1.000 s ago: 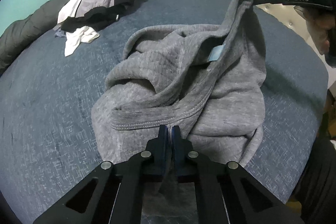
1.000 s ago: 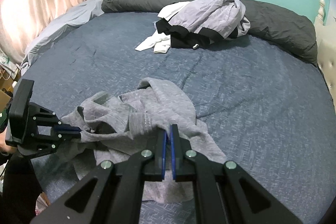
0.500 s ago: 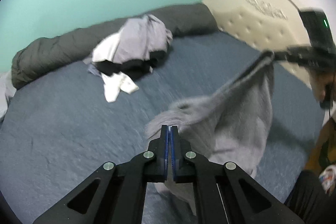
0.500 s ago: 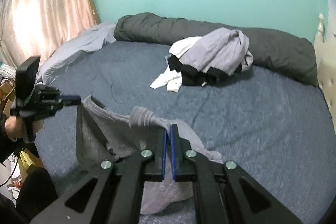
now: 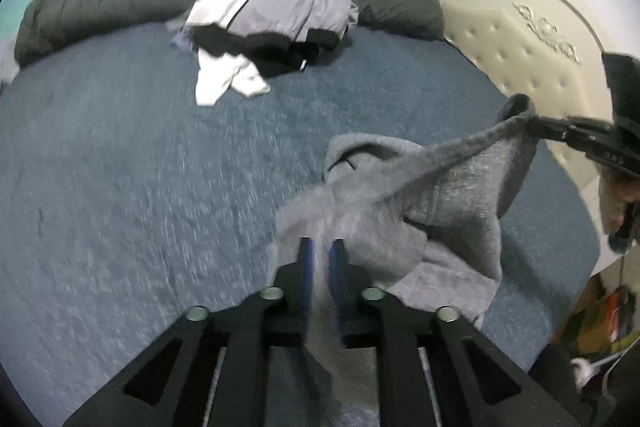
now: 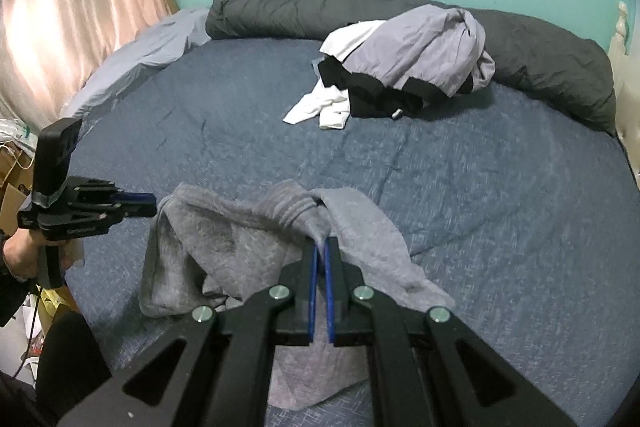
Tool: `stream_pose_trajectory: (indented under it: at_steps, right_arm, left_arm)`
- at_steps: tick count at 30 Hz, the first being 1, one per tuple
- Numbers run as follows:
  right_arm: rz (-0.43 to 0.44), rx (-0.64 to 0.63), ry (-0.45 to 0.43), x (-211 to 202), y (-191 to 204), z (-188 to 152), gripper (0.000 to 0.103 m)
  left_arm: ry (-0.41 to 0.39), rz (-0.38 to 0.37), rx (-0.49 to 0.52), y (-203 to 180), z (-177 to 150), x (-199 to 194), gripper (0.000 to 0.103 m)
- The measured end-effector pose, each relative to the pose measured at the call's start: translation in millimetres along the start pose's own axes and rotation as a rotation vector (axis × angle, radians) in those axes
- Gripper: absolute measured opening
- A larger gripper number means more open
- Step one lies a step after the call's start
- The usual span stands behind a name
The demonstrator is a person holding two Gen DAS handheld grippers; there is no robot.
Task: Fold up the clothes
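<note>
Two tongs are clamped on one grey sweatshirt (image 6: 248, 239), which is held stretched and partly lifted over the near edge of the bed (image 6: 480, 187).

Left tongs (image 6: 154, 205): seen from the right wrist view pinching a corner of the garment at the left side, cloth pulled up to the fingertips. In the left wrist view the blue pads (image 5: 307, 267) stand a little apart with blurred grey cloth between them, so the grip is judged held, only loosely confirmed because of blur.

Middle: the sweatshirt body sags between the two grips, its lower part resting on the blue bedcover near the near edge. The knit is judged soft, thick and fairly light; no stiffness, so it drapes and bunches. It is not slippery or fragile. A ribbed band (image 6: 296, 211) is visible by the right grip.

Right tongs (image 6: 321, 247): closed on a gathered fold just below the ribbed band; also seen in the left wrist view (image 5: 538, 125) holding a raised corner.

Best holds are judged to be hem or shoulder seams, at corners, well apart, so the cloth can be spread flat. A thick bunched grip may slip.

Far edge of bed: a pile of other clothes (image 6: 408, 67) lies against a rolled dark duvet (image 6: 540, 55), well apart from the sweatshirt.
</note>
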State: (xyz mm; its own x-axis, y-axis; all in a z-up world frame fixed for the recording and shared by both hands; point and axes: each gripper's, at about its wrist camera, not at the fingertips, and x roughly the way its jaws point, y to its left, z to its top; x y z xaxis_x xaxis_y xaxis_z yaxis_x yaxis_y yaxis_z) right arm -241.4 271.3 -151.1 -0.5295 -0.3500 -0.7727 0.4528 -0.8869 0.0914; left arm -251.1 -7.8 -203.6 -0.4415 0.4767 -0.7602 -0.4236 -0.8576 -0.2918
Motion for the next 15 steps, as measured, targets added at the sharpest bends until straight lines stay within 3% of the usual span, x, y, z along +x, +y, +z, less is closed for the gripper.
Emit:
stream_pose_trajectory:
  at_steps: [2,5,12,14,15]
  right_arm:
    - [0.008,0.002,0.001,4,-1,-1,0.003]
    - [0.017,-0.004,0.001,6,0,-2,0.003]
    - [0.016,-0.013,0.0,4,1,-4,0.003]
    - [0.012,-0.011,-0.013,2,1,-5,0.003]
    - [0.013,-0.009,-0.022,1,0,-5,0.003]
  left_arm:
    - [-0.007,-0.026,-0.029,2,-5,-4,0.043]
    - [-0.003,-0.021,-0.036,3,-11,-3,0.046]
    - [0.045,-0.026,-0.07,8,-15,24,0.047]
    - [0.058,-0.033,-0.094,12,-18,31,0.045]
    - [0.057,-0.035,-0.103,13,-21,35,0.029]
